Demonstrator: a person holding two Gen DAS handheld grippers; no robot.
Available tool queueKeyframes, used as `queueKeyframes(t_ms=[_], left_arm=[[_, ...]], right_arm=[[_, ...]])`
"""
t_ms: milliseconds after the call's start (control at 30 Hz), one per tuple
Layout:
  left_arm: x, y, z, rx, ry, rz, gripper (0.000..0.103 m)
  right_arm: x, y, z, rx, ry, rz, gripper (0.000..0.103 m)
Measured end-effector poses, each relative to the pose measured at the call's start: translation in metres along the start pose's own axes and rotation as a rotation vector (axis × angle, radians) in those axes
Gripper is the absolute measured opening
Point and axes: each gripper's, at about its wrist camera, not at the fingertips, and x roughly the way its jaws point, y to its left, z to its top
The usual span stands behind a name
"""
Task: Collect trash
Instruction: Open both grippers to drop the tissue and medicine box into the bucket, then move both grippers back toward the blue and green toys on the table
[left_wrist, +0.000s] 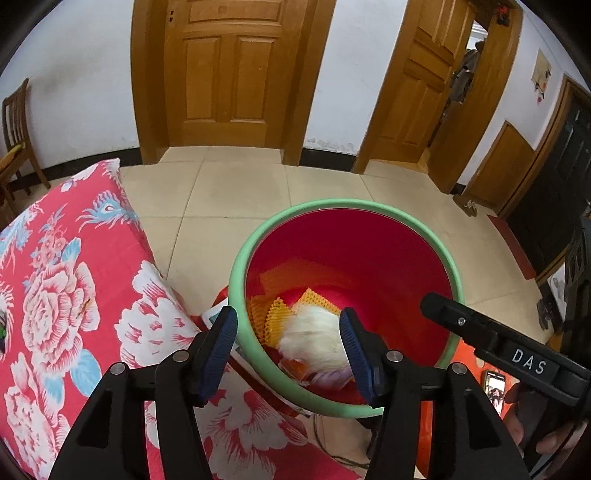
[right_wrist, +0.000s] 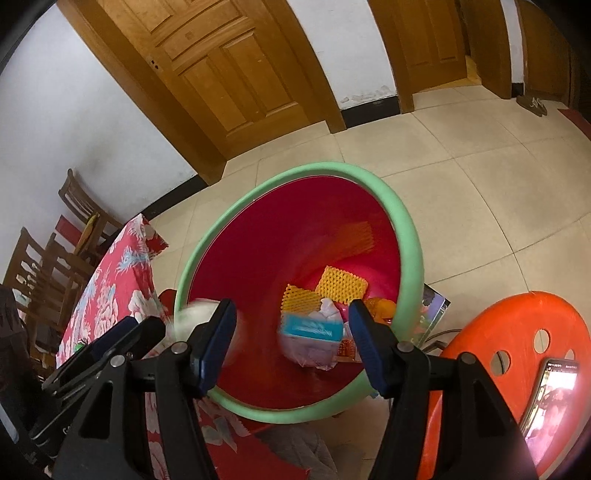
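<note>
The left gripper hangs over the near rim of the bin with its blue pads spread apart and nothing pressed between them; a white fluffy wad shows in the gap, blurred, apparently loose in the air or already lying in the bin (which one is hard to say). The right gripper stands open too, pads clear of everything, pointing down into the same bin.

Below it lies the collected trash: a blurred tissue pack with a teal top, two pieces of yellow foam netting, and something orange half hidden behind the right pad. The bin's red inner wall mirrors the netting faintly.

Outward, the flowered tablecloth covers the table to the left, its far side cut off by the frame. To the right, an orange stool carries a lit phone, its screen too smeared to read. A book or box peeks from behind the bin.
</note>
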Motion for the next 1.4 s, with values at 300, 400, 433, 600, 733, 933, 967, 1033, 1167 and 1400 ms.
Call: queueKeyframes(t_ms=[300, 400, 433, 600, 733, 933, 967, 1033, 1167, 1400], left_arm=[[-0.011, 0.011, -0.003, -0.03, -0.009, 0.015, 0.059], [-0.017, 0.02, -0.004, -0.045, -0.013, 0.028, 0.059], [-0.019, 0.023, -0.005, -0.051, -0.015, 0.033, 0.059], [-0.032, 0.04, -0.007, -0.086, -0.036, 0.059, 0.059], [-0.043, 0.051, -0.01, -0.112, -0.056, 0.077, 0.059], [-0.06, 0.073, -0.017, -0.153, -0.076, 0.115, 0.059], [-0.062, 0.076, -0.018, -0.157, -0.077, 0.121, 0.059], [-0.069, 0.086, -0.021, -0.176, -0.083, 0.139, 0.059], [-0.08, 0.102, -0.025, -0.205, -0.099, 0.165, 0.059], [-0.102, 0.13, -0.031, -0.245, -0.133, 0.209, 0.059]], right_arm=[[-0.008, 0.0, -0.001, 0.011, -0.023, 0.004, 0.067], [-0.009, 0.004, -0.004, 0.007, -0.022, 0.013, 0.067], [-0.009, 0.006, -0.005, 0.004, -0.022, 0.016, 0.067], [-0.011, 0.017, -0.01, -0.018, -0.021, 0.031, 0.068], [-0.014, 0.029, -0.012, -0.042, -0.025, 0.043, 0.068], [-0.019, 0.045, -0.018, -0.077, -0.026, 0.065, 0.069], [-0.02, 0.049, -0.019, -0.083, -0.026, 0.069, 0.069], [-0.02, 0.054, -0.02, -0.093, -0.025, 0.076, 0.069], [-0.02, 0.067, -0.023, -0.118, -0.017, 0.09, 0.069], [-0.02, 0.096, -0.032, -0.178, -0.008, 0.114, 0.069]])
